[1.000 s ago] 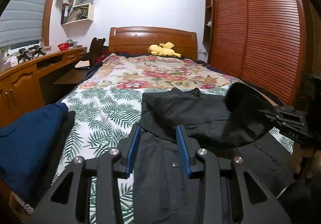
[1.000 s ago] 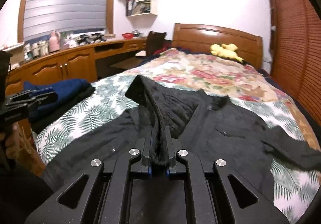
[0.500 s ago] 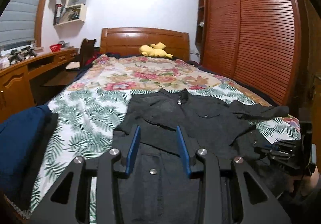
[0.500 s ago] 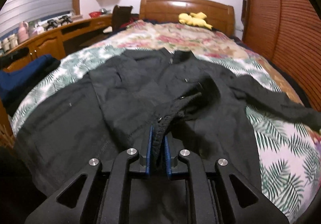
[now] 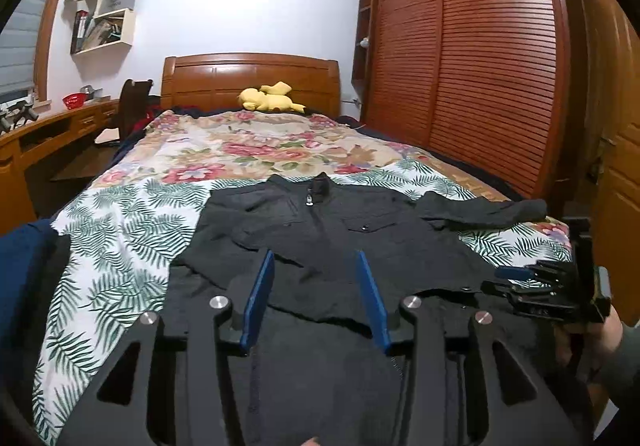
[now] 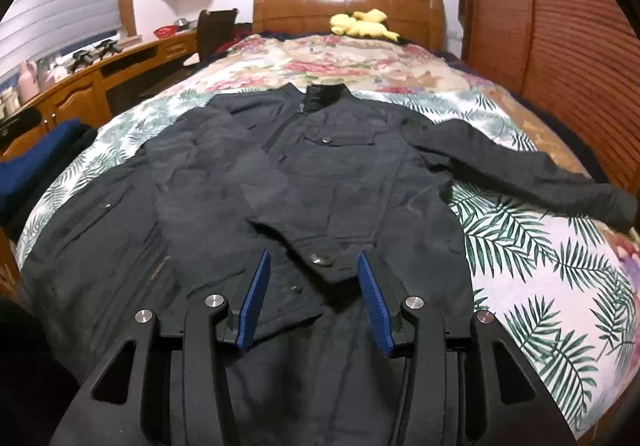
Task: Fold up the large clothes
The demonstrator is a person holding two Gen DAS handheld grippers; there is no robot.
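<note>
**A:** ok so where's the big black snap-button jacket [image 6: 320, 174] now? A second ago the right black two-finger gripper with blue pads [image 6: 316, 298] had the front edge pinched up in a peak.

**B:** It's down. Jacket lies flat on the palm-leaf and floral bedspread [image 6: 540, 254], collar at 12 o'clock toward the wooden headboard [image 6: 348, 6], one sleeve stretched out toward 3 o'clock. The flap it was lifting is now folded over the chest, with its snap corner lying between the blue pads but not pinched.

**A:** so it let go?

**B:** Yep, right jaws are opening, about halfway apart, nothing held. It was clamped tight on the fabric before.

**A:** and the left black two-finger gripper [image 5: 318, 302]?

**B:** Also empty, jaws opening a bit wider than a second ago, hovering over the hem. From its camera the right one sits at 3 o'clock, low by the bed edge. It was higher earlier. Yellow plush toy [image 5: 268, 98] hasn't budged; the folded navy blue garment [image 5: 20, 278] still sits at 9 o'clock.
</note>
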